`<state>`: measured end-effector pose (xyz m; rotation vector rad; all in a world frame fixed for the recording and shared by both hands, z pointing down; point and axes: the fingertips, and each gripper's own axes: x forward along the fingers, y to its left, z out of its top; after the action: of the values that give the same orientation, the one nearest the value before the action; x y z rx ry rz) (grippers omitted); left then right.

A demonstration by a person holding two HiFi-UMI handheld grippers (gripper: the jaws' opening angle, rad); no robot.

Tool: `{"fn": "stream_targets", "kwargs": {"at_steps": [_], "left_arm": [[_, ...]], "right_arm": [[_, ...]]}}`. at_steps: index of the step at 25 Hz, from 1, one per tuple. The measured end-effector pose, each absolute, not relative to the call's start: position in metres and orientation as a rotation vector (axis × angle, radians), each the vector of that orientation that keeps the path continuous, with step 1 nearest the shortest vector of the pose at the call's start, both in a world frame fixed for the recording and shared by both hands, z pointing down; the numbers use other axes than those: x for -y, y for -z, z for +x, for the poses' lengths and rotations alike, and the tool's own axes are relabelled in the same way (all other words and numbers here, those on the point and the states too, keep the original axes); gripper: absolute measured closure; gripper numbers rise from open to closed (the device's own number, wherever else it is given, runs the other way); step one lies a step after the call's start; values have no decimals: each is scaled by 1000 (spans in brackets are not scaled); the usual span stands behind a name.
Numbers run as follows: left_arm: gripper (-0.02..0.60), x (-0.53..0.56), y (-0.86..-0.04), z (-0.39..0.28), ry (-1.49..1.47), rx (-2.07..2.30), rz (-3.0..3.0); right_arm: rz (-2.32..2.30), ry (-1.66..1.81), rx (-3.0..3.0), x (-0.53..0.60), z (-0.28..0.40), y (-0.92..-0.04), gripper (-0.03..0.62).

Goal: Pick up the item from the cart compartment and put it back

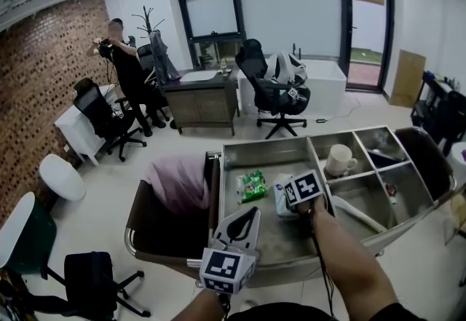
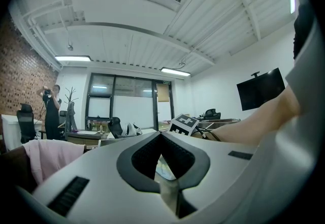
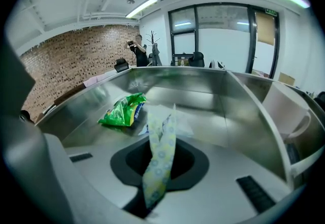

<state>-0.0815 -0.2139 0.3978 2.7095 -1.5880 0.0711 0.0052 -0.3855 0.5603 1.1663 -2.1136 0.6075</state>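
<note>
The left tongs (image 1: pixel 250 215) are held level and low in front, jaws pressed together with nothing between them. The right tongs (image 3: pixel 162 135) are angled downward from the outstretched right forearm (image 1: pixel 351 263), jaws clamped on a packet (image 3: pixel 158 173).

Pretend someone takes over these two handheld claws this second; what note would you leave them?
Right claw: shut on an edge of the pale dotted soft packet, inside the steel cart's large compartment.
Left claw: shut, empty, held level by the cart's near edge.
Green snack bag: lies beside the packet, untouched. A white mug sits in a smaller compartment.
Done: packet gripped; it does not look lifted yet.
Left: raise the packet out, set it back in the compartment, let go.
</note>
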Motion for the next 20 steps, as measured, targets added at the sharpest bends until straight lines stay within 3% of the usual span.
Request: {"fn": "stream_targets", "kwargs": {"at_steps": [20], "left_arm": [[581,213,-397,-77,-92,1589,2703]], "right_arm": [[1262,-454,2521,328,14,-426,571]]}}
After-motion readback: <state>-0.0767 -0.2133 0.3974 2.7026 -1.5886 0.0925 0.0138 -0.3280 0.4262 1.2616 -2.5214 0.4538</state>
